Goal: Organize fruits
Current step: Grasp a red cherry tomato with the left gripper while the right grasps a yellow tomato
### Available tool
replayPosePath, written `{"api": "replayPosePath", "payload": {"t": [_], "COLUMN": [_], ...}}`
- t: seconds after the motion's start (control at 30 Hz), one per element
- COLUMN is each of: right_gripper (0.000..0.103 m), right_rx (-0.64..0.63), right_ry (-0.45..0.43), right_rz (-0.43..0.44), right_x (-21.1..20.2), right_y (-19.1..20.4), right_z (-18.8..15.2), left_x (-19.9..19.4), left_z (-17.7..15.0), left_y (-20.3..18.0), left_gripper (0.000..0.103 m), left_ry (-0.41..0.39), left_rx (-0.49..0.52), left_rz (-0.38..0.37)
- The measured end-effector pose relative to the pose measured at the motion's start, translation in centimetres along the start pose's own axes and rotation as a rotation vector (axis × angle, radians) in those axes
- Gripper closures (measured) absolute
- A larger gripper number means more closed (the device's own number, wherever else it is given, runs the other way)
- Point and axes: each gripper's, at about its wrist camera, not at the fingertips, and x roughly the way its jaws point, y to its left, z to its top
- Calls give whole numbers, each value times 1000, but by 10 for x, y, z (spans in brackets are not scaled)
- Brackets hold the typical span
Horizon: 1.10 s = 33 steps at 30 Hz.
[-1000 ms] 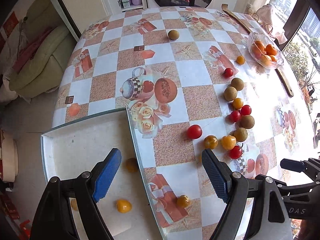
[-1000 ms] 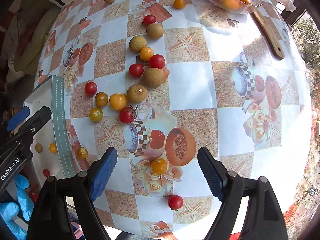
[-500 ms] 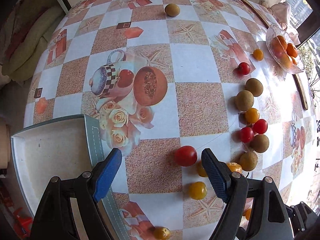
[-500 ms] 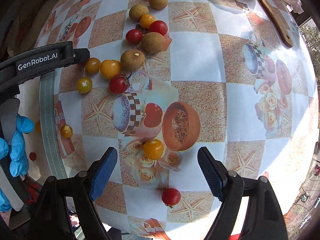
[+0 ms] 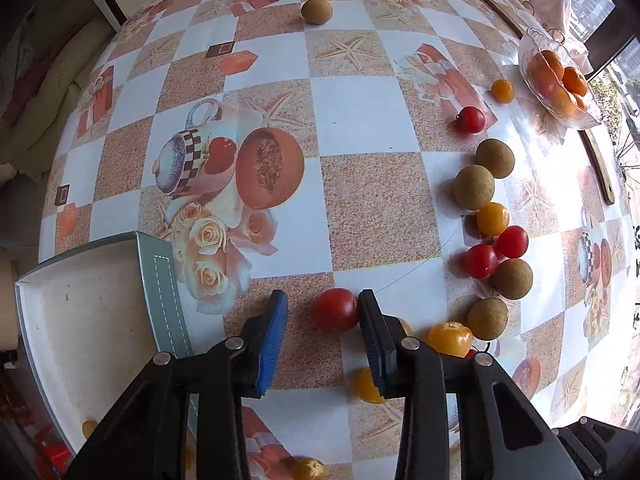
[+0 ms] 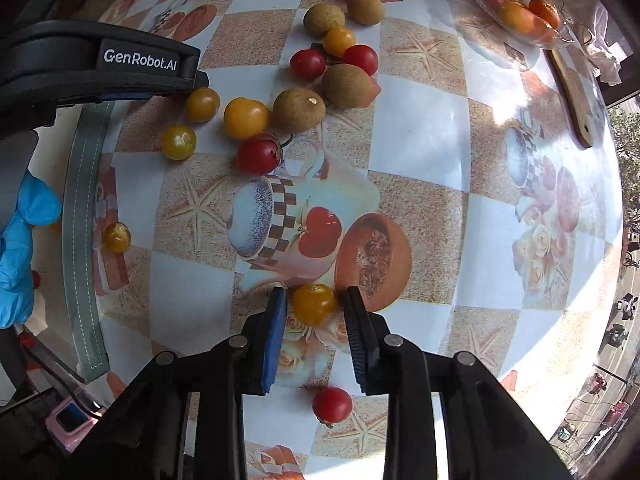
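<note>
My left gripper (image 5: 322, 312) stands low over the table, its jaws half closed around a red tomato (image 5: 335, 309); the right pad touches it, a gap shows on the left. My right gripper (image 6: 314, 306) has its jaws nearly closed around a yellow tomato (image 6: 313, 304), close on both sides. A white tray (image 5: 80, 300) with a grey-green rim lies at the left, with a small yellow fruit (image 5: 89, 427) in it. Several red and yellow tomatoes and brown round fruits (image 5: 473, 187) lie scattered on the patterned tablecloth.
A glass bowl of oranges (image 5: 556, 76) stands at the far right by a wooden stick (image 5: 596, 152). A lone brown fruit (image 5: 316, 11) lies far back. A red tomato (image 6: 332, 404) lies under my right gripper. A blue-gloved hand (image 6: 20, 248) holds the left gripper.
Both grippers have moved forward and down and have narrowed their jaws: the left around the red tomato, the right around the yellow tomato.
</note>
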Motion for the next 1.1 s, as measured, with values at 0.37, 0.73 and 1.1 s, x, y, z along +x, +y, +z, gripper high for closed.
{"api": "replayPosePath", "payload": {"t": [0.37, 0.73, 1.1], "right_gripper": [82, 82, 82], "right_rx": [182, 208, 133], "right_ry": [-21, -44, -50], "right_rz": [194, 231, 228], "right_x": [-16, -40, -54], "right_y": [-42, -67, -28], "right_z": [-5, -10, 1], "left_x": [-35, -77, -92], "left_z": [-21, -58, -99], "left_y": [23, 58, 91], "left_gripper": [79, 79, 79], "left_ry": [-51, -98, -108], "left_rx": [-65, -110, -191], "left_rz": [-84, -92, -68]}}
